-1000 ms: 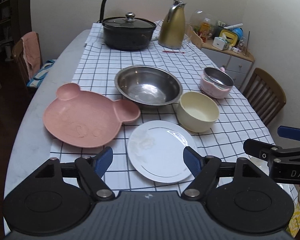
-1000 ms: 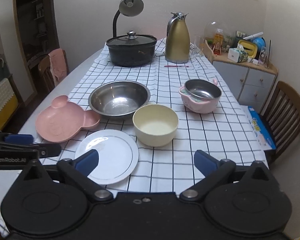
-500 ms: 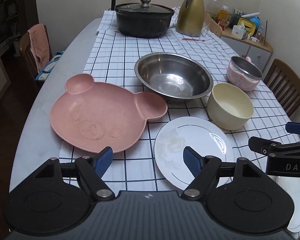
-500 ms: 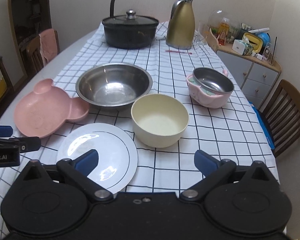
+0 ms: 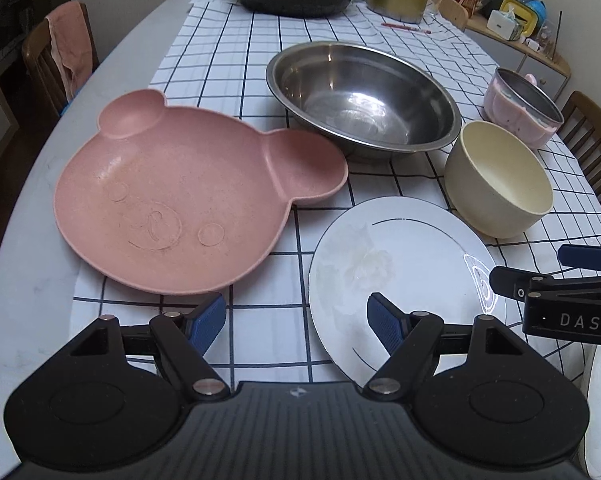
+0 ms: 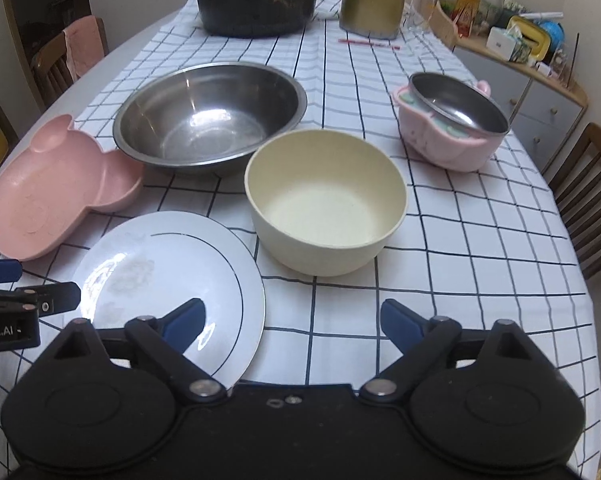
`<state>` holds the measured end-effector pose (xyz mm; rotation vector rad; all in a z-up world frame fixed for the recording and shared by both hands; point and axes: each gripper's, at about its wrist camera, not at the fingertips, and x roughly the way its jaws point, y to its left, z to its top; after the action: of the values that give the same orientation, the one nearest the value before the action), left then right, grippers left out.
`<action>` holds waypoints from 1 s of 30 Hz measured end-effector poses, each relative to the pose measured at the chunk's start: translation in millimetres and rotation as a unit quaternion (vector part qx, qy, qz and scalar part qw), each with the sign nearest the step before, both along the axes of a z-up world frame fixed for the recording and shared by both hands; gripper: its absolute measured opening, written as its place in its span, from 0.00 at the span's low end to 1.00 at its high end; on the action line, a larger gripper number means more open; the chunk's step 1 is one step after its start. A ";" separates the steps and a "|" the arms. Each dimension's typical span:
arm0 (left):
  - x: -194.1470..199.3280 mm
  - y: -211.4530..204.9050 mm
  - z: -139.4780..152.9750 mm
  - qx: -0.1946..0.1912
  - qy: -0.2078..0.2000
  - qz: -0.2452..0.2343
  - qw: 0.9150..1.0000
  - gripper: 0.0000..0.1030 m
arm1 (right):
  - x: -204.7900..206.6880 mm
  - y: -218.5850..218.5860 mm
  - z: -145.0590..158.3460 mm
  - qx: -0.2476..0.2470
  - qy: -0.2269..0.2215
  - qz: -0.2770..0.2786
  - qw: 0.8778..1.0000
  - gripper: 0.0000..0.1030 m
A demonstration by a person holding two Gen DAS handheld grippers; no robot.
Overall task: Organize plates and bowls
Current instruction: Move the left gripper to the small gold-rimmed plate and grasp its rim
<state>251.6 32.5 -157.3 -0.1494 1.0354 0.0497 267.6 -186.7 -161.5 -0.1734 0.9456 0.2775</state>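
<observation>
A white tablecloth with a dark grid (image 6: 480, 248) covers the table, and the dishes sit spread over it. The pink bear-shaped plastic plate (image 5: 172, 208) lies at the left, one ear just beside the wide stainless steel bowl (image 5: 364, 96). The round white ceramic plate with a thin dark ring (image 6: 168, 276) lies nearest, and the cream round bowl (image 6: 326, 200) stands just beside it on the right. A small pink bowl with a steel liner (image 6: 452, 128) stands well apart at the right. The left gripper (image 5: 296, 320) hangs above the cloth between the pink plate and the white plate, its blue-padded jaws apart with nothing between them. The right gripper (image 6: 292, 320) hovers in front of the cream bowl, its jaws closing, still wide and empty
</observation>
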 end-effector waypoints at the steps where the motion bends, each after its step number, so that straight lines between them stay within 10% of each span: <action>1: 1.3 -0.4 -1.5 -0.003 0.003 0.001 1.000 0.75 | 2.5 -0.3 -2.2 0.001 0.006 0.001 1.000 0.85; 11: 10.0 2.0 -13.2 -0.019 0.021 0.017 0.999 0.73 | 19.0 -0.4 -18.8 0.032 0.065 0.015 0.997 0.56; 30: 15.6 3.2 -14.2 -0.073 0.030 0.016 0.997 0.22 | 27.7 1.6 -19.8 0.080 0.090 0.039 0.992 0.23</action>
<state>267.2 35.7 -171.6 -0.2987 1.0975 0.0084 295.3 -185.1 -181.4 -0.0393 1.0923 0.4457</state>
